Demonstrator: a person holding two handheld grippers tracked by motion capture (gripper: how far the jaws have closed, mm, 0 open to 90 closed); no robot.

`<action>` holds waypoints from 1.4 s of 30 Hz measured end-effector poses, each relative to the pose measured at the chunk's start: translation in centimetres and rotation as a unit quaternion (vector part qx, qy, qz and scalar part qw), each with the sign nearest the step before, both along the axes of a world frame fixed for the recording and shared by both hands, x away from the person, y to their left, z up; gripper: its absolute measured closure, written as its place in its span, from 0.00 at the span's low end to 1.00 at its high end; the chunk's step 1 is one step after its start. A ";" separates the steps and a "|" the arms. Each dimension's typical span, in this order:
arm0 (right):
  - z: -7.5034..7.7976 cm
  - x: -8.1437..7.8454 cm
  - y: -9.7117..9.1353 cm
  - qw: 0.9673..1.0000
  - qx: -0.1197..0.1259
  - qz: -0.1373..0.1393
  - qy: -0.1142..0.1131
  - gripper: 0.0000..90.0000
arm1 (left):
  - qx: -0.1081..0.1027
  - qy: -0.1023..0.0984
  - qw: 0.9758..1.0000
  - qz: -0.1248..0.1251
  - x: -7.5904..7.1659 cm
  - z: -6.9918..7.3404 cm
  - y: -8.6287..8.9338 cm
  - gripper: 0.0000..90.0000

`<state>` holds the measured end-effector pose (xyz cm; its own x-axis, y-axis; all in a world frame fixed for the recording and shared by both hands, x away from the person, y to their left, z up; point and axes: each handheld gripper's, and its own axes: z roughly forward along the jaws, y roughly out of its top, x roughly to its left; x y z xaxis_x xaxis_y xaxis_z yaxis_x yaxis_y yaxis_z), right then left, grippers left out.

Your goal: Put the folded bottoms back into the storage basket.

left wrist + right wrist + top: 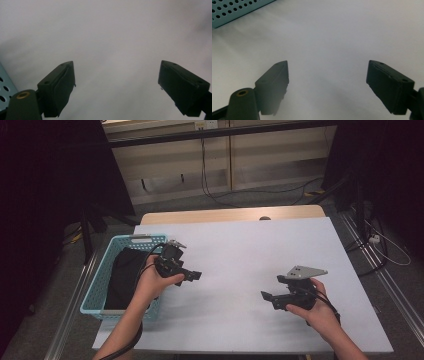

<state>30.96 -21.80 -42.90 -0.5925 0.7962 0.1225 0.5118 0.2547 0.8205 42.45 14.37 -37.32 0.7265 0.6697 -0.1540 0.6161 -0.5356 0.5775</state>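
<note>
A light-blue perforated basket (98, 285) stands at the table's left edge with a dark cloth (124, 272) lying inside it. My left gripper (196, 275) hovers just right of the basket over the white table; in the left gripper view its jaws (117, 82) stand wide apart with nothing between them. My right gripper (267, 299) is held low over the table at the right, pointing left. Its jaws (327, 82) are also spread, with bare white surface between them.
The white table top (240, 250) spreads between the two grippers. A corner of the basket wall (234, 11) appears in the right gripper view, and its edge (5, 87) in the left gripper view. Cables and dark stands sit on the floor beyond the table.
</note>
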 end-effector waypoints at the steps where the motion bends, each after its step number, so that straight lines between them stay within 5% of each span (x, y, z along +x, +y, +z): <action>1: 0.0 0.0 -0.1 1.000 0.000 0.001 0.000 0.20 | 0.003 -0.001 1.000 -0.004 -0.1 0.0 0.0 0.15; 21: -0.6 -1.3 -2.0 1.000 -0.016 -0.004 0.011 0.19 | 0.022 -0.013 0.999 -0.033 -2.1 -1.3 0.3 0.13; 42: -0.8 -2.2 -3.2 1.000 -0.021 -0.008 0.015 0.18 | -0.007 -0.002 0.999 -0.048 -4.3 -2.5 0.3 0.10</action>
